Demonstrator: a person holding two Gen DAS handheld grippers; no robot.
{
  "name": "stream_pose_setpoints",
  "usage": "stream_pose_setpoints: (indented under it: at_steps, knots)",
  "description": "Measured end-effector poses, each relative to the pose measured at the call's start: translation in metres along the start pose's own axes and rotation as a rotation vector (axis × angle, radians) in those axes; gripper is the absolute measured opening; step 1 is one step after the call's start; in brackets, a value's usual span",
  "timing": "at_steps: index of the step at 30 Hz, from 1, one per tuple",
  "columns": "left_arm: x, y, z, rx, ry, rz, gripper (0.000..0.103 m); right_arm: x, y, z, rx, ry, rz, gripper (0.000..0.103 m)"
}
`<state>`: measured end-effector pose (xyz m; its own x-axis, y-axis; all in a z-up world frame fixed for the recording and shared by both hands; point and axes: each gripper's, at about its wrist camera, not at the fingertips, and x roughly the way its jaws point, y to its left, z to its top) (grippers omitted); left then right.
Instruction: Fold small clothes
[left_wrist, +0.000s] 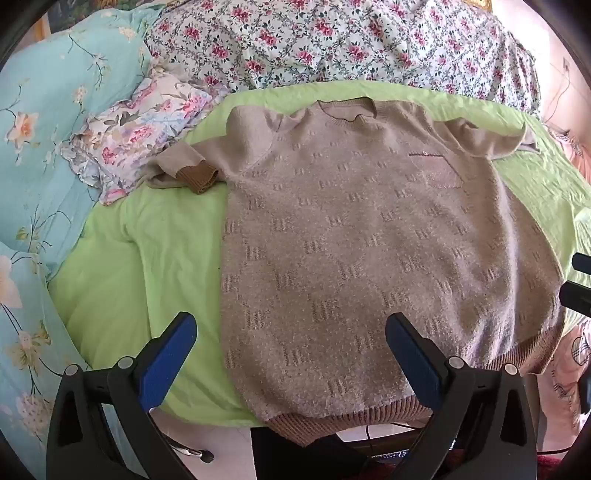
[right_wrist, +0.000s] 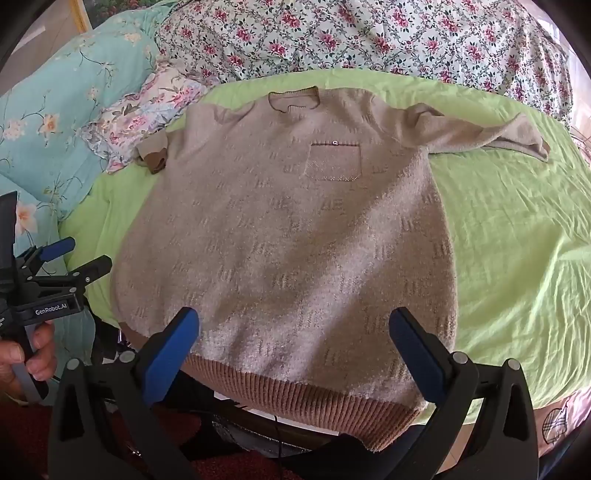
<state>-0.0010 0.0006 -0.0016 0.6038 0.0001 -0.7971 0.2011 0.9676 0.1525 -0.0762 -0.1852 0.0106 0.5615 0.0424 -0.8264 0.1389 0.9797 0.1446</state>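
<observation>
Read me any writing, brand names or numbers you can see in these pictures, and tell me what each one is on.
"GenRobot.AI": white lettering on the black body of the left tongs, seen in the right wrist view.
The sweater shows only a knitted pattern, no readable words.
The floral bedding carries no text.
Nothing else is legible.

Bright daylight, soft shadows across the sweater (right_wrist: 288, 236); fisheye bending and dark vignetted corners.

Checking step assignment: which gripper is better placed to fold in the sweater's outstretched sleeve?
Probably right. The beige knit sweater has its outstretched sleeve on that side; the open right gripper hovers nearer than the open left gripper.
</observation>
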Motion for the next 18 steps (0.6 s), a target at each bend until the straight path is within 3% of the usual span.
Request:
stream_pose_setpoints:
  at_steps: [18]
  knots:
    - [-0.0005, -0.0008, -0.0002, -0.004, 0.002, 0.0, 0.102, -0.0021, 0.0026, 0.0016, 0.012, -0.03, 0.019, 0.103]
